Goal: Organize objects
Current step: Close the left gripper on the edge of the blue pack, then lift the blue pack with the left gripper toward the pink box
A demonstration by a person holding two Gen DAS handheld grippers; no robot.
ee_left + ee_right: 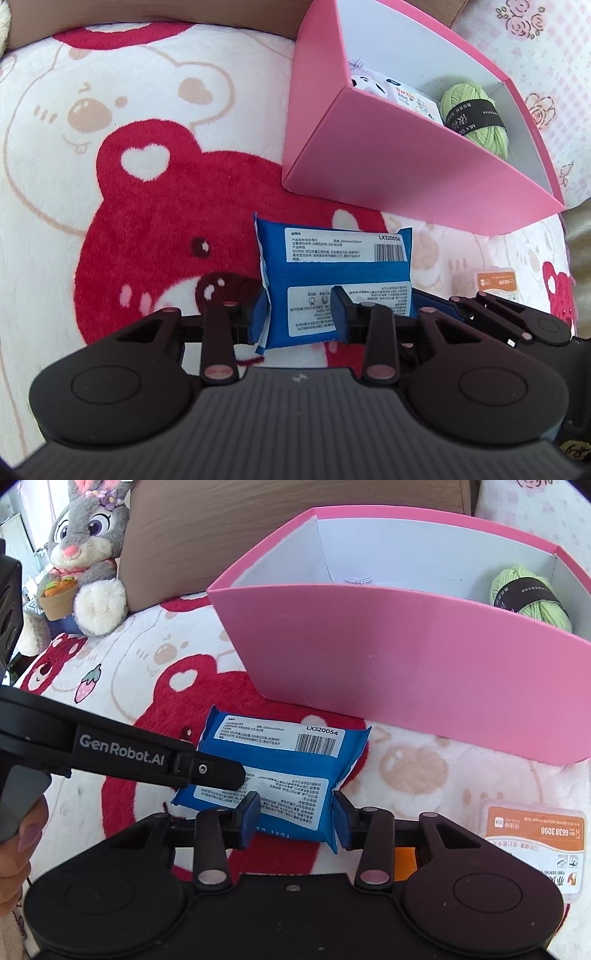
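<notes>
Right wrist view is showing both the right gripper (295, 821) and left gripper (301, 314) clamping the blue wipes pack (273, 771); lifting evenly toward the pink box (424, 672) at one o'clock seems best.

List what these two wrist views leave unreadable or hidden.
- Inside the pink cardboard box: the right wrist view shows only the green yarn ball; the front wall hides the rest.
- White packets beside the yarn: left wrist view, half hidden by the wall, print too small.
- Orange-labelled clear plastic case: cut off by the right gripper body.
- Blue wet-wipe pack: near end hidden behind the jaws; fine print unreadable.
</notes>
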